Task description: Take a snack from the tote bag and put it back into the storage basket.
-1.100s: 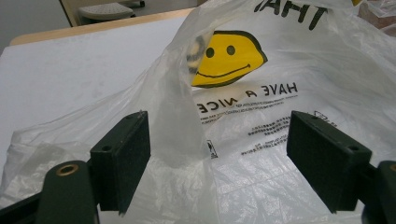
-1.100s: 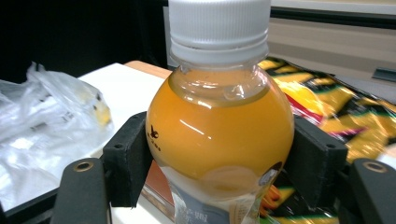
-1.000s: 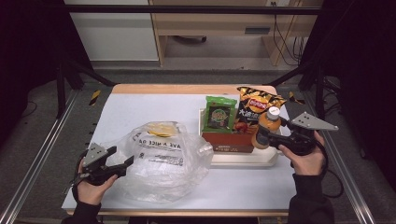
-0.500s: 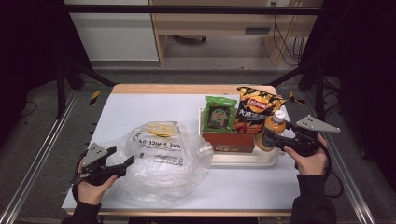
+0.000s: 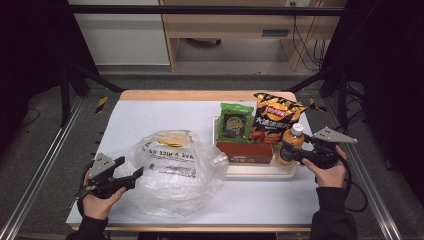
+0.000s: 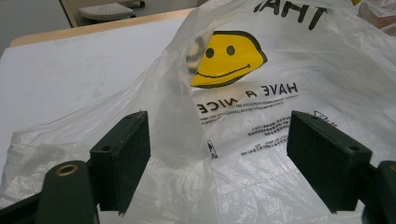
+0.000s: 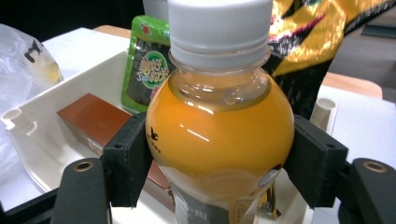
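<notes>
- We are holding the right gripper point(image 5: 291, 154) at the right end of the tray point(image 5: 260, 171), with its jaws clamping the round belly of a juice bottle point(image 5: 288, 146) from both sides.
- In the right gripper view we are seeing the bottle point(image 7: 219, 130) upright, full of orange liquid, with a white cap; the small label near its base is too blurred for us to read.
- We are holding the left gripper point(image 5: 131, 176) at the left edge of the plastic bag point(image 5: 175, 172) on the counter point(image 5: 150, 117), its jaws standing wide apart with a raised fold of the bag between them.
- On the bag point(image 6: 261, 107) we are reading "HAVE A NICE" under a yellow smiley face point(image 6: 226, 58); the finer print below it is too small for us to make out.
- In the tray we are also seeing a brown box point(image 5: 244, 152) lying flat just beside the bottle, a green snack packet point(image 5: 235, 122) and a dark chip bag point(image 5: 275, 117) with a red brand logo, both leaning behind it.
- The green packet point(image 7: 149, 60) is carrying writing that we cannot read.
</notes>
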A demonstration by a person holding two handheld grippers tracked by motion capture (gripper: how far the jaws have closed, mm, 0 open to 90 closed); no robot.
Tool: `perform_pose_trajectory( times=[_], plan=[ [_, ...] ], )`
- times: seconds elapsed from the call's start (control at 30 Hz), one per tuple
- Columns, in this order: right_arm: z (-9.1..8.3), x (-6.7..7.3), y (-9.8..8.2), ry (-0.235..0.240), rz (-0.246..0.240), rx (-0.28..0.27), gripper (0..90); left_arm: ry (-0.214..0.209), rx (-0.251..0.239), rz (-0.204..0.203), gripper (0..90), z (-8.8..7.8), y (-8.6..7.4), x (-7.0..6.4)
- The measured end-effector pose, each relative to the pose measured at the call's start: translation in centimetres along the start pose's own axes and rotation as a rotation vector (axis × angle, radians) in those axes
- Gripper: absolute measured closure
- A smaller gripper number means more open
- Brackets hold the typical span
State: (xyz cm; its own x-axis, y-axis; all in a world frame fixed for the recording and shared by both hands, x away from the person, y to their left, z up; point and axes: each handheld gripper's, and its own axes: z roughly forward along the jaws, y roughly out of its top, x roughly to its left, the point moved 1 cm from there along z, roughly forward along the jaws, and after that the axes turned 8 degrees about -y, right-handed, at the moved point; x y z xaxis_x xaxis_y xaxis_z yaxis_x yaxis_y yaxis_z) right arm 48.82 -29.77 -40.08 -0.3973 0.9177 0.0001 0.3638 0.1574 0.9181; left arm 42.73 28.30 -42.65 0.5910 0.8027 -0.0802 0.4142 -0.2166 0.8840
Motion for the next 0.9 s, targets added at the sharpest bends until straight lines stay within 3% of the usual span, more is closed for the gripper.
perform_pose_trajectory(
  times=[0.17, 0.4, 0.57, 0.9],
  plan=[
    [0.4, -0.2, -0.7, 0.003, 0.004, 0.020, 30.5, 0.000, 0.000, 0.000, 21.2, 0.0, 0.0, 0.0],
    [0.8, -0.2, -1.1, -0.002, -0.032, 0.049, 30.4, 0.000, -0.001, 0.001, 21.2, 0.0, 0.0, 0.0],
    [0.9, -0.4, -2.0, 0.004, -0.022, 0.065, 30.4, 0.001, 0.000, 0.000, 21.2, 0.0, 0.0, 0.0],
    [0.9, -0.7, -2.7, 0.008, -0.006, 0.030, 29.8, -0.001, 0.000, 0.002, 21.2, 0.0, 0.0, 0.0]
  ],
)
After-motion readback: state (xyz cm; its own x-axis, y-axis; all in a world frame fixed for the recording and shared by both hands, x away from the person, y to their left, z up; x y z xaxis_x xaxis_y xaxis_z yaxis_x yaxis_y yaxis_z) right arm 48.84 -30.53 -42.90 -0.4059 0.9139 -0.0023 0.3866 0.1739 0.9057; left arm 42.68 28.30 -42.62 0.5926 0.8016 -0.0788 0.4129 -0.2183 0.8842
